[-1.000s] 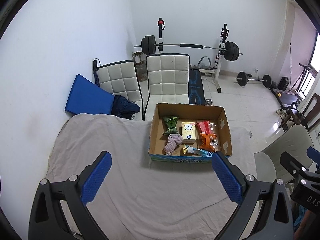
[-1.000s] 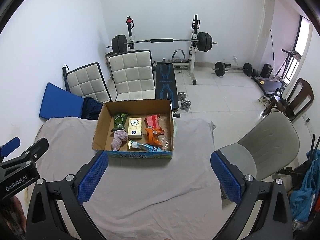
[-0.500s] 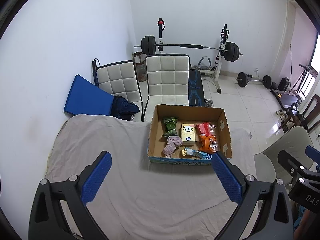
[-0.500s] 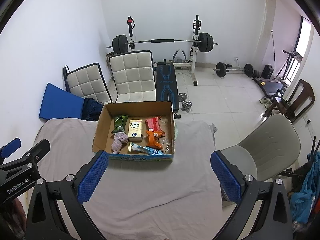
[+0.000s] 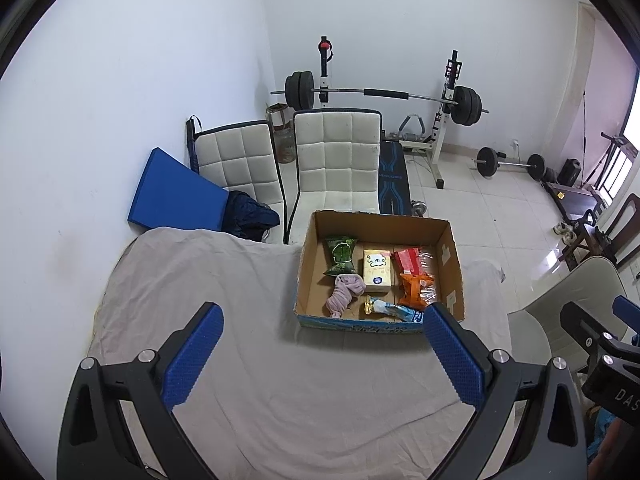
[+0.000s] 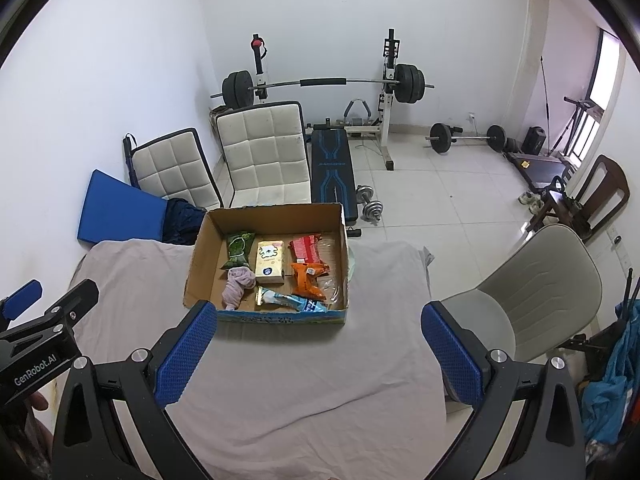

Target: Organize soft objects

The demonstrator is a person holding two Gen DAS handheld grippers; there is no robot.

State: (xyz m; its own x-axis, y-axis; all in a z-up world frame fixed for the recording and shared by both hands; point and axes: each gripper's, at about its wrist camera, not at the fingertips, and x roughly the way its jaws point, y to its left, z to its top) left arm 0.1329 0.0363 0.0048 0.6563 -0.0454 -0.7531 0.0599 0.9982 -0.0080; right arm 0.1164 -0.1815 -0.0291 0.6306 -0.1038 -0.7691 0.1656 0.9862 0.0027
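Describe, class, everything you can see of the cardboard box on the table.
The cardboard box is a shallow, open-topped brown carton with a blue printed front. It sits upright on the grey cloth, toward the table's far edge. Inside lie a green packet, a yellow tissue pack, a red packet, an orange packet, a pink cloth and a blue wrapper. No gripper touches it.
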